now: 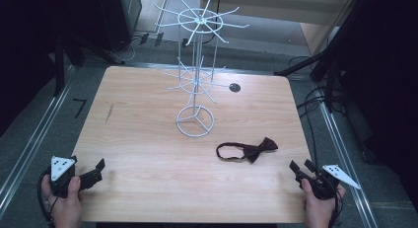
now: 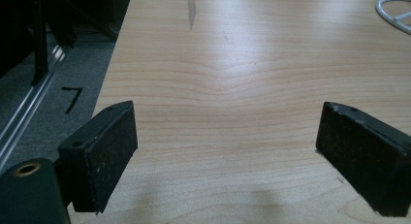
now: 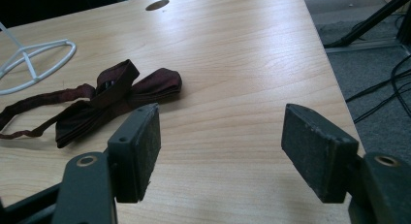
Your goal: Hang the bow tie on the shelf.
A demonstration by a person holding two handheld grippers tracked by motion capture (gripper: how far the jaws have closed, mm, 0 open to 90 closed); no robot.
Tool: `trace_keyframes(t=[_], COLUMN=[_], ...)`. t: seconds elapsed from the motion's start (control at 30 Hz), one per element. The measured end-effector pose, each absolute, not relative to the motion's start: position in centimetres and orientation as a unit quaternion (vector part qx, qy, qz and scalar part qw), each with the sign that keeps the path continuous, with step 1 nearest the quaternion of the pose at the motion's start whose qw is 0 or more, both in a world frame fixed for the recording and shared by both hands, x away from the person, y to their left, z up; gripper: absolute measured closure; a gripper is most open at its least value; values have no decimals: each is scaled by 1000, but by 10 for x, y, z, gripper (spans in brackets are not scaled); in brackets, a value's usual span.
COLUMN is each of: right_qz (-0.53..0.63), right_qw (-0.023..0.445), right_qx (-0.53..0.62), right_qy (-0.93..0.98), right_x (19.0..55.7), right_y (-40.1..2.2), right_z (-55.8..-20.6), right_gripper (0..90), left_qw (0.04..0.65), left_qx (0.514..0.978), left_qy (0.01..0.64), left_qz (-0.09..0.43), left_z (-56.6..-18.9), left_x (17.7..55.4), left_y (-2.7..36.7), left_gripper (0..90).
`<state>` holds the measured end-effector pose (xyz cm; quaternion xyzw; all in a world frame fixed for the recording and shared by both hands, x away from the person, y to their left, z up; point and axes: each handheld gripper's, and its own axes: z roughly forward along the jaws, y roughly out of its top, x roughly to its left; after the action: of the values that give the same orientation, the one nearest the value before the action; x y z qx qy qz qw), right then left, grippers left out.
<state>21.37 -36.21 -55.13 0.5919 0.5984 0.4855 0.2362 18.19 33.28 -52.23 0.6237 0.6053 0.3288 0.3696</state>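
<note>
A dark maroon bow tie (image 1: 258,149) with its neck strap looped to the left lies flat on the wooden table (image 1: 148,139), right of centre. In the right gripper view the bow tie (image 3: 111,100) sits just ahead and left of the jaws. A white wire display rack (image 1: 196,75) with hooked arms stands upright at the table's middle on a ring base. My right gripper (image 1: 301,168) is open at the front right corner, a short way from the bow tie. My left gripper (image 1: 97,168) is open at the front left edge, with bare wood between its jaws.
A round dark hole (image 1: 234,88) marks the table behind the rack. Cables (image 1: 310,104) trail on the floor at the right. Metal floor rails (image 1: 29,144) and a "7" mark (image 1: 79,107) lie left of the table. Dark stands sit at both back corners.
</note>
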Motion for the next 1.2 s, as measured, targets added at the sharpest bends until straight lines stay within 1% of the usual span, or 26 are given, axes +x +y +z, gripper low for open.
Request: trace_keyframes(t=[0.2, 0.27, 0.5, 0.53, 0.57, 0.8, 1.2], right_qz=[464, 460, 434, 408, 401, 381, 317], right_qw=[254, 255, 259, 269, 269, 254, 212], right_qx=[587, 587, 550, 538, 536, 522, 489], right_qy=[613, 615, 664, 686, 693, 720, 784], right_x=[215, 215, 220, 223, 223, 231, 262], right_y=[-356, -354, -333, -325, -323, -313, -290], right_z=[-550, -549, -538, -534, -533, -525, -501], right_gripper=[360, 362, 382, 385, 385, 394, 397], left_qw=[373, 373, 374, 374, 374, 375, 375], left_qx=[624, 624, 623, 624, 624, 624, 624], left_qy=[604, 604, 604, 603, 603, 603, 604], left_qz=[327, 327, 327, 327, 327, 327, 325], left_z=[-522, -522, -522, -522, -522, -522, -522], left_x=[181, 181, 181, 181, 181, 181, 181], left_y=[333, 333, 333, 333, 333, 333, 334], left_gripper=[84, 84, 83, 84, 84, 84, 84])
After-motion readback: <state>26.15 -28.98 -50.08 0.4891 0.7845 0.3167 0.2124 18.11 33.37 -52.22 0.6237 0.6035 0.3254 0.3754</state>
